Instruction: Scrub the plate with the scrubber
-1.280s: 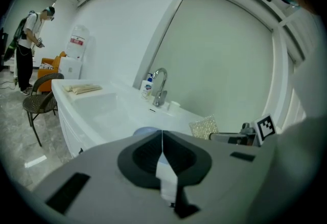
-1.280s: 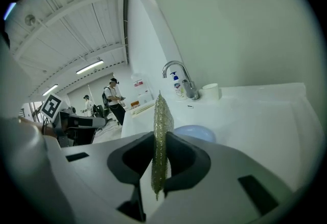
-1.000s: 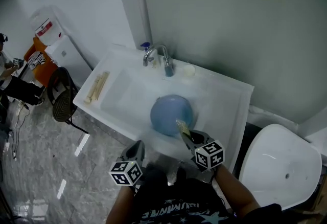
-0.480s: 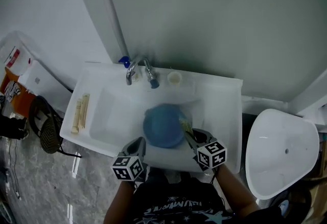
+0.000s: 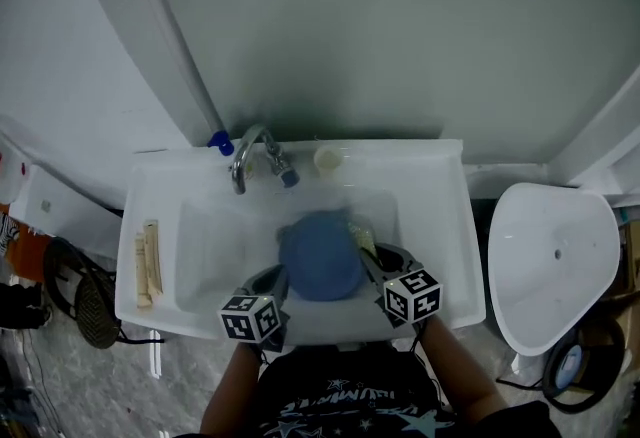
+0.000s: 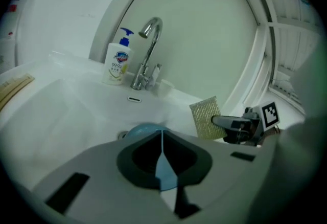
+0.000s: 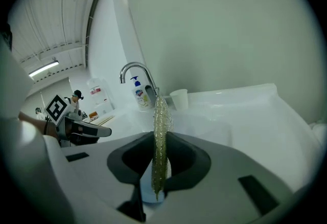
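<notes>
We stand at a white sink (image 5: 445, 226) set against a pale wall. Over the sink's basin our left gripper (image 5: 272, 278) is clamped on the near rim of the blue plate (image 5: 322, 256). Our right gripper (image 5: 378, 258) pinches the scrubber (image 7: 160, 131), which stands edge-on with its length pointing toward the sink's faucet (image 5: 255, 151).

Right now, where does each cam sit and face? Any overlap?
Head view: on the person's head, steeply down into the sink; shows forearms, left gripper and right gripper flanking the plate.
Left gripper view: on the left gripper, along jaws shut on the plate rim, toward faucet and soap bottle.
Right gripper view: on the right gripper, along jaws shut on the scrubber, toward faucet and cup.
Shared: both gripper views catch the faucet, soap bottle and the opposite gripper.
</notes>
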`<state>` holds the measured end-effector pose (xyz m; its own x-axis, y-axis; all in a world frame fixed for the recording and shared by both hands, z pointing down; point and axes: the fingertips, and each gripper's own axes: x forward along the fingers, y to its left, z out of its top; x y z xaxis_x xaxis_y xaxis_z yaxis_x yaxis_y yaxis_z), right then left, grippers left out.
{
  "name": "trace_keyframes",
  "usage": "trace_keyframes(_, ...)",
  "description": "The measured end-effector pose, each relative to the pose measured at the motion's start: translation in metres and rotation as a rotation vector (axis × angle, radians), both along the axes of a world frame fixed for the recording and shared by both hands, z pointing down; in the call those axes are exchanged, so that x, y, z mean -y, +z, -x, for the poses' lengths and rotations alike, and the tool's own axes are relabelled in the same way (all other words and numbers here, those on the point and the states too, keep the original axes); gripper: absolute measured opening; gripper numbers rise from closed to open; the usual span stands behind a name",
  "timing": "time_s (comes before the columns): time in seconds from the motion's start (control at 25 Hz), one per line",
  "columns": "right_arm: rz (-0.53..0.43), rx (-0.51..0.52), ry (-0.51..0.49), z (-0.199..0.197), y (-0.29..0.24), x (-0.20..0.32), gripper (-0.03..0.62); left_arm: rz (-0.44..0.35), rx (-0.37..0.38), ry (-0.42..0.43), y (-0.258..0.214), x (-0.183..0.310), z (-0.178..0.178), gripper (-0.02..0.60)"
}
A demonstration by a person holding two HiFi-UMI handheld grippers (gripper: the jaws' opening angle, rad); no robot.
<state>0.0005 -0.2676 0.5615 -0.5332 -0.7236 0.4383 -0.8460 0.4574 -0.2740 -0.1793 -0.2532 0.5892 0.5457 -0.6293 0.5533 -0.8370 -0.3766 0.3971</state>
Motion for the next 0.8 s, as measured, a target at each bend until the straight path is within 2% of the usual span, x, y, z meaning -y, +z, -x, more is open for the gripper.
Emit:
trace_keyframes(0.32,0.043,-0.007,0.116,-0.010,0.014,0.002,0.072,0.087,0.030,0.112,0.037,0.019,-0.003,0.020)
trace_keyframes(0.52,0.068,-0.014,0.165,-0.009,0.023,0.002,0.072,0.136,0.043,0.144,0.058,0.025,0.001,0.026)
trace_keyframes(0.56,0.072,-0.016,0.169,-0.008,0.024,0.002,0.072,0.150,0.038,0.150,0.062,0.026,0.001,0.061)
trace_keyframes(0.6,0.076,-0.019,0.172,-0.007,0.025,0.002,0.072,0.165,0.034,0.157,0.066,0.026,0.001,0.136)
trace_keyframes(0.64,0.081,-0.021,0.175,-0.006,0.027,0.002,0.072,0.177,0.033,0.162,0.069,0.027,0.001,0.166)
trace_keyframes(0.8,0.099,-0.027,0.187,-0.004,0.033,0.000,0.072,0.224,0.058,0.163,0.087,0.031,0.006,0.199)
